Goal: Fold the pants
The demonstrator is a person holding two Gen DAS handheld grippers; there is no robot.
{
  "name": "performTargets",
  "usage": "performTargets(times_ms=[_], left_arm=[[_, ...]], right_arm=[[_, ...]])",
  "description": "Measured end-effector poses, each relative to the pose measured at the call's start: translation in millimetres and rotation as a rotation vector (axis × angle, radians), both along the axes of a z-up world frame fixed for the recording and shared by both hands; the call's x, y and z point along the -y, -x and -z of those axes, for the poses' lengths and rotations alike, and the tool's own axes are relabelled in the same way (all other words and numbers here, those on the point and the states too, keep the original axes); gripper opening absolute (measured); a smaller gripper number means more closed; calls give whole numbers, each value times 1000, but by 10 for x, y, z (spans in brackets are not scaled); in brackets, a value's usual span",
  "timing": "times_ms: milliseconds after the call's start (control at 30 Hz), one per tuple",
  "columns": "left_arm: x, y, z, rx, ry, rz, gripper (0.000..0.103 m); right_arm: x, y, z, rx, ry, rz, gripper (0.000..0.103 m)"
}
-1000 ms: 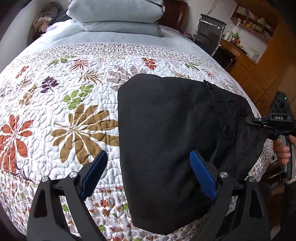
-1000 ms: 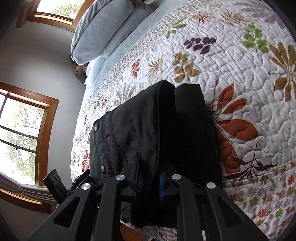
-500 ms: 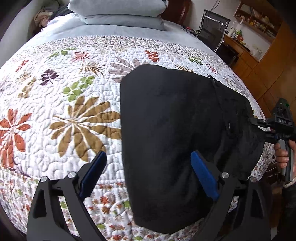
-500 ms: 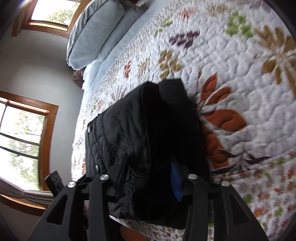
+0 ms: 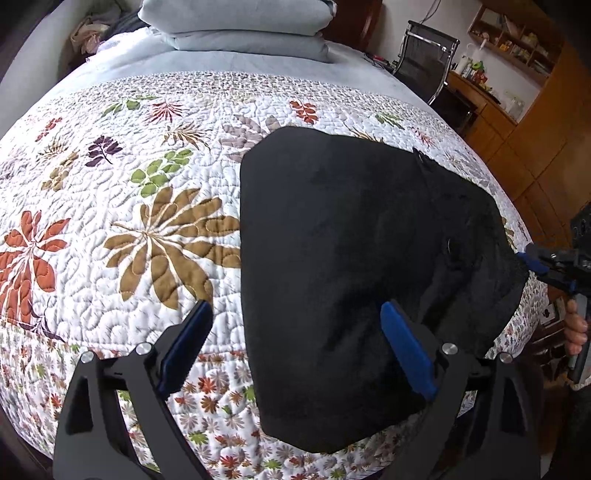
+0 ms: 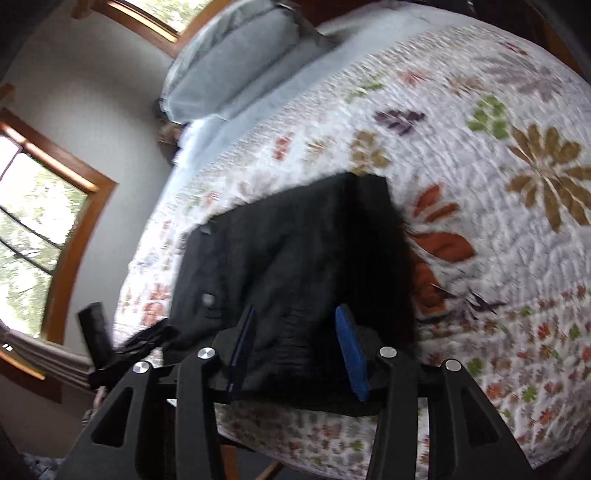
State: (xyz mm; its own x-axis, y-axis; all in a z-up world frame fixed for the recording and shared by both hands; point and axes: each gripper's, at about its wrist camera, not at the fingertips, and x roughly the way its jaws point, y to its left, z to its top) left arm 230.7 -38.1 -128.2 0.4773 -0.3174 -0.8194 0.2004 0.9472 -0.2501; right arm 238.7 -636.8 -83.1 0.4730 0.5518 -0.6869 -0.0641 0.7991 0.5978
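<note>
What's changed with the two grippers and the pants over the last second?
The right gripper, shut on the pants a second ago, has opened and let go of their waist end. The left gripper stays open above them. The pants stay folded on the quilt.

A bed covered by a white quilted spread with leaf and flower prints (image 5: 129,229) carries folded black fabric pants (image 5: 343,266) near its foot edge. Two stacked pale blue-grey pillows (image 5: 240,26) lie at the head end, well apart from the pants.

Pants (image 5: 343,266) on quilt (image 5: 129,221) — near edge
</note>
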Motion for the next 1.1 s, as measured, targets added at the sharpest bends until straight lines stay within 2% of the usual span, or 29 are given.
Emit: performTargets(times_ms=[67,200,300,367,467,600,667,767,833,900,1100], left_arm=[[-2,5,24,-10,11,0,92],[-95,8,5,-29,36,-9,92],[-259,28,-100,-20,67,-16,92],[-363,24,-133,-47,106,-23,95],[-571,28,-135,-96,206,-53,95],[-832,32,33,-215,433,-134,96],[-883,34,133,-265,483,-159,97],[-915,21,301,-349,575,-164,98],[-877,0,398,-402,668,-133,99],[-822,-24,441,-428,680,-115,99],[-678,-108,512,-451,638,-86,99]], right_arm=[[20,8,102,-27,55,17,46],[142,75,169,-36,-5,28,47],[183,129,77,-12,15,35,64],[216,152,25,5,2,30,73],[282,163,-21,16,-42,33,79],[356,162,-4,3,-94,32,85],[386,162,44,-12,-144,28,88],[455,152,150,-45,-213,33,92],[497,135,219,-71,-240,40,92],[523,117,271,-85,-263,40,92],[540,54,391,-121,-272,31,92]])
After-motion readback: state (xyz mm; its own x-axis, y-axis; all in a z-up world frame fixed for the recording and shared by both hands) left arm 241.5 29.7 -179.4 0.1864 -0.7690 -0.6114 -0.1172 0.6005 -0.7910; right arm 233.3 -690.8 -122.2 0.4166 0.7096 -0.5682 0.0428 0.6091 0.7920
